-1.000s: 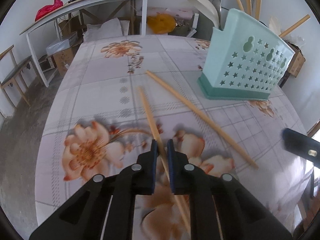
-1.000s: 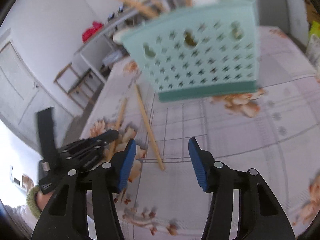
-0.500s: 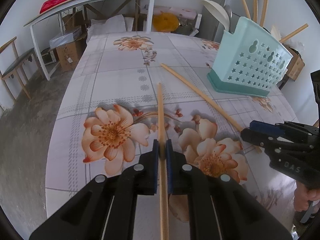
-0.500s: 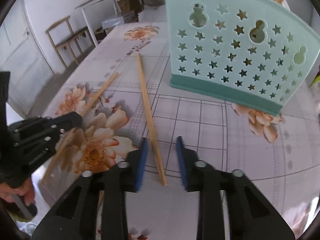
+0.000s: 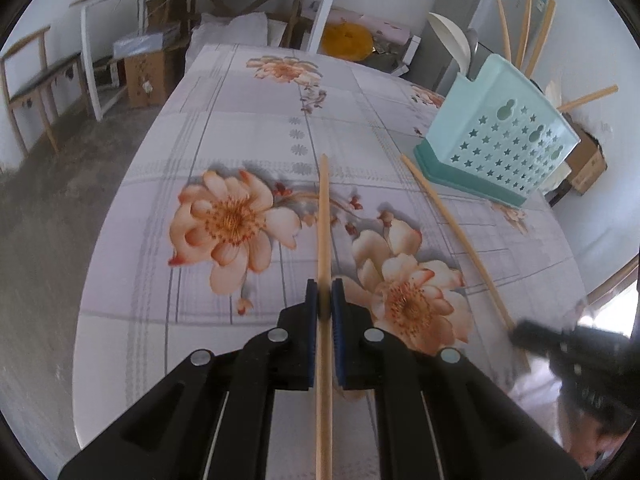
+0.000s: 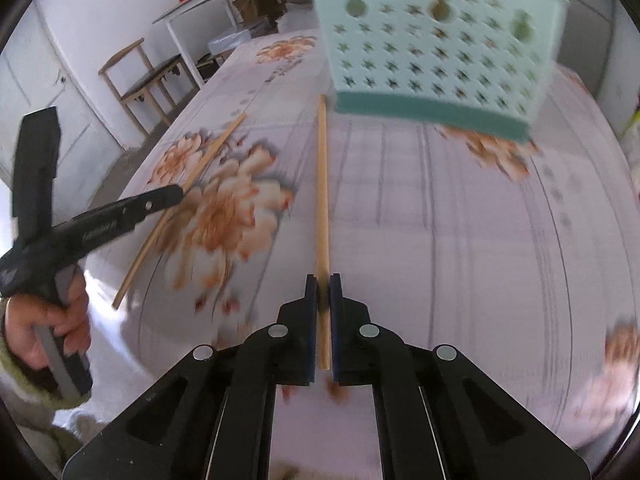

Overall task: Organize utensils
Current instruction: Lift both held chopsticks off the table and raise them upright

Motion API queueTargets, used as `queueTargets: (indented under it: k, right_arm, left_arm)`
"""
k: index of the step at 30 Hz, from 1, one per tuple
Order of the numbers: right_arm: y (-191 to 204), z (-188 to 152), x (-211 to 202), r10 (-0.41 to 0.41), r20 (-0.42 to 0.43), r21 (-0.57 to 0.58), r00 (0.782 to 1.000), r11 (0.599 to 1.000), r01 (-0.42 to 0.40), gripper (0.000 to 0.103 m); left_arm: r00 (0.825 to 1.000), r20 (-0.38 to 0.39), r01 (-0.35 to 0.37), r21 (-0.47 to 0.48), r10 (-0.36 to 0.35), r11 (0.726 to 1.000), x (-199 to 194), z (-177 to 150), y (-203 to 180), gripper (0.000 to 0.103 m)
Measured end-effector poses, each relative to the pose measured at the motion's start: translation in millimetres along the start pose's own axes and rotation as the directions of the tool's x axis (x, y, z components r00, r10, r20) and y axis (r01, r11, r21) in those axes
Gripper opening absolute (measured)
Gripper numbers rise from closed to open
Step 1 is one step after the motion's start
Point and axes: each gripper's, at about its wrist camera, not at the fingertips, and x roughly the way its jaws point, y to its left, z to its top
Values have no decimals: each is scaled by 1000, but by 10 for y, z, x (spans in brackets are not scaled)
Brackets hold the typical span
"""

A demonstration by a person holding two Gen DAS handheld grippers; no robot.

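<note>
Left wrist view. The left gripper (image 5: 325,298) has its jaws closed on a long pale wooden chopstick (image 5: 324,224), which passes straight between the blue pads and extends toward 12 o'clock over the flowered tablecloth surface (image 5: 240,128); its other end runs back beneath the gripper body toward 6 o'clock. A second wooden chopstick (image 5: 452,228) lies at 2 o'clock of the jaws, slanting from beside the perforated mint-green plastic utensil caddy (image 5: 504,148) down to the right gripper (image 5: 520,330), whose tip meets its near end at 3 o'clock. The caddy stands upright on the surface, holding a white ladle (image 5: 448,36) and several upright wooden sticks (image 5: 520,36).

Right wrist view. The right gripper's jaws have just been closing and now clamp the near end of the second chopstick, which points toward 12 o'clock, its far tip just beside the caddy's dark green base. At 9 o'clock the left gripper, grasped by a person's hand (image 6: 48,328), holds the first chopstick slanting across an orange flower print. The picture is motion-blurred.
</note>
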Motion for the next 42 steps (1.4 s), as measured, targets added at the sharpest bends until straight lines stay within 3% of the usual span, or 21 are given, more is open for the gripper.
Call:
queueTargets:
  k: [8,10,13,14,15,20,25,29,36,42]
  right_arm:
    - [-194,-441,-334,27,-10,102,1000,994,-26,7]
    - [-240,-458,-393,48,-10,107,999,993,-47,9]
    - [-214,-395,-459,41,5,73,999,996,-42,29]
    - [-198,-360,-464,38,13,60,999,997,-38,37]
    - [-181,-317,-468,34,21,47,999,998,-35,38]
    - [-96,7,-316,-6,46,-17,999,1000,7,38]
    - [-39,266,7,-70,26,-66,997,995,71,38]
    - [-44,368,205,-95,-6,-67,995,993,94,29]
    - [0,445,290,-158,-13,-89,987,984,156,5]
    - [55,371,268,-170,-39,-112,985,980,165,5]
  left_arm:
    - [998,-38,55,-4,-56,998,-105,-141,-136,7]
    - [998,-37,48,26,-47,998,-128,-163,-196,11]
    - [999,-23,31,45,-30,999,-149,-146,-226,29]
    - [1000,-17,24,59,-23,998,-142,-119,-239,31]
    - [1000,-14,18,69,-17,997,-130,-100,-247,32]
    - [998,-15,-51,192,55,980,10,-8,-368,32]
    - [986,35,-163,344,161,925,178,52,-541,32]
    - [981,61,-194,368,185,909,226,95,-583,30]
    - [979,71,-204,399,191,894,258,89,-651,15]
    - [978,83,-210,411,193,887,255,61,-676,13]
